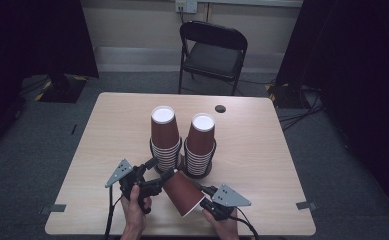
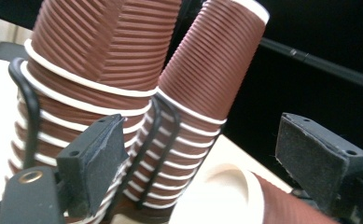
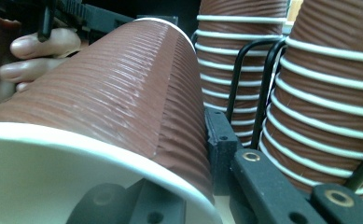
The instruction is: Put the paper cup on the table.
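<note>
The loose cup [image 1: 183,192] is brown ribbed paper, a tapered cone with a white rolled rim and white inside. It lies tilted at the near middle of the counter [image 1: 262,150], base pointing far and left, open mouth near and right. In the right gripper view its ribbed wall [image 3: 123,98] shows a slight sheen and its white rim curves across the lower left.

The right gripper [image 1: 209,199] has its jaws pinching the cup at the rim, one jaw inside the mouth and one pressed on the outer wall. The left gripper [image 1: 158,170] has its jaws spread; in the left gripper view the dark, grainy pads [image 2: 310,158] stand apart with the cup's white base [image 2: 221,196] low between them, and no pad presses on it. The left hand [image 1: 134,212] grips the handle from the near edge.

Just beyond the cup stand two stacks of upturned cups of the same kind, the left stack [image 1: 164,137] and the right stack [image 1: 200,142], each in a black wire holder [image 2: 27,107] with white rims banding the sides. They stand close against the cup's far side.

The counter is pale wood-grain laminate with a round dark cable hole [image 1: 220,108] near the far edge. A black folding chair [image 1: 211,52] stands beyond it on grey carpet.
</note>
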Tool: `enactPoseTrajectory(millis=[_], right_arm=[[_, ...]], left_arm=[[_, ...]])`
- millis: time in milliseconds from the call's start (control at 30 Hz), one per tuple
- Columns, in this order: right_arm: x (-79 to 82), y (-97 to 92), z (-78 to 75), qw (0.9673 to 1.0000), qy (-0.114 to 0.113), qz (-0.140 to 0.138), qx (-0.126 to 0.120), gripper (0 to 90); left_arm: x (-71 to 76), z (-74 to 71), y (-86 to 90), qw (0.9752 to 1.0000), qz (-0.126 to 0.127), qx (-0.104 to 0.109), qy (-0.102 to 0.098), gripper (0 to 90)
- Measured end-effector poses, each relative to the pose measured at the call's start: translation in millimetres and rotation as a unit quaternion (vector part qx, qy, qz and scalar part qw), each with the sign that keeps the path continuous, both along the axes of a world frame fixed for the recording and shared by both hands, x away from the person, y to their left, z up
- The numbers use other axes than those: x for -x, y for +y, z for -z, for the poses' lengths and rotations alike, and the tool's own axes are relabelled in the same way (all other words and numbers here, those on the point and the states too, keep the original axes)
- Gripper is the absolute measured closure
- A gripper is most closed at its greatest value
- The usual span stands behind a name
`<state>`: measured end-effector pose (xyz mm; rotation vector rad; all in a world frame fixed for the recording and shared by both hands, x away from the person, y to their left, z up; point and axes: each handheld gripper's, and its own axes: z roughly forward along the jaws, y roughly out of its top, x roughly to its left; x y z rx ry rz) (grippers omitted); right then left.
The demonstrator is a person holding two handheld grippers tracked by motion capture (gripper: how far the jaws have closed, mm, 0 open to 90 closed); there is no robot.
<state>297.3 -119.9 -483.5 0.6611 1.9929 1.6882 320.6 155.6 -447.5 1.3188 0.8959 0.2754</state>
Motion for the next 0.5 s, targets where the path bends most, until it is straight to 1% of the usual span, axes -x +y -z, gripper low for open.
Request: enactPoseTrajectory(millis=[33, 100, 133, 167, 200, 233, 267, 300, 333, 367, 400, 433, 467, 500], right_arm=[[-0.2, -1.1, 0.1, 0.9999, 0.011, -0.001, 0.002, 85.6], [-1.5, -3.3, 0.7, 0.9997, 0.023, -0.002, 0.006, 85.6], [-1.5, -3.3, 0.7, 0.9997, 0.023, -0.002, 0.006, 85.6], [-2.1, -4.4, 1.2, 0.9996, 0.029, -0.003, 0.005, 85.6], [-2.9, -7.4, 1.9, 0.9992, 0.039, -0.002, 0.007, 85.6], [-2.9, -7.4, 1.9, 0.9992, 0.039, -0.002, 0.007, 85.6], [-3.1, -9.3, 2.0, 0.9988, 0.048, 0.003, 0.011, 85.6], [-3.1, -10.1, 1.8, 0.9986, 0.051, 0.003, 0.013, 85.6], [-3.0, -11.2, 1.6, 0.9984, 0.055, 0.001, 0.013, 85.6], [-2.9, -12.1, 1.5, 0.9982, 0.059, 0.000, 0.011, 85.7], [-2.7, -13.0, 1.2, 0.9979, 0.063, 0.000, 0.015, 85.6], [-3.0, -13.8, 1.2, 0.9977, 0.065, -0.001, 0.019, 85.6], [-2.7, -14.8, 1.1, 0.9973, 0.070, -0.001, 0.020, 85.7], [-2.7, -14.8, 1.1, 0.9973, 0.070, -0.001, 0.020, 85.7]], left_arm=[[-0.5, 0.6, 0.4, 0.9999, -0.004, -0.012, -0.007, 15.1], [-0.6, 0.8, 1.0, 0.9992, -0.016, -0.033, -0.017, 15.2], [-0.6, 0.8, 1.0, 0.9992, -0.016, -0.033, -0.017, 15.2], [0.3, -0.1, 0.7, 0.9979, -0.032, -0.050, -0.023, 15.2], [2.3, -2.5, -2.2, 0.9945, -0.046, -0.088, -0.031, 15.1], [2.3, -2.5, -2.2, 0.9945, -0.046, -0.088, -0.031, 15.1], [4.1, -4.1, -3.5, 0.9918, -0.047, -0.111, -0.044, 15.1], [7.0, -5.9, -5.2, 0.9874, -0.054, -0.137, -0.059, 15.6], [8.4, -7.1, -5.7, 0.9857, -0.053, -0.147, -0.064, 15.6], [9.5, -8.4, -6.1, 0.9837, -0.044, -0.160, -0.069, 15.8], [9.5, -8.4, -6.1, 0.9837, -0.044, -0.160, -0.069, 16.2], [12.8, -11.1, -7.3, 0.9748, -0.036, -0.201, -0.089, 16.8], [15.1, -12.1, -8.1, 0.9709, -0.031, -0.218, -0.094, 17.5], [15.1, -12.1, -8.1, 0.9709, -0.031, -0.218, -0.094, 20.1]])
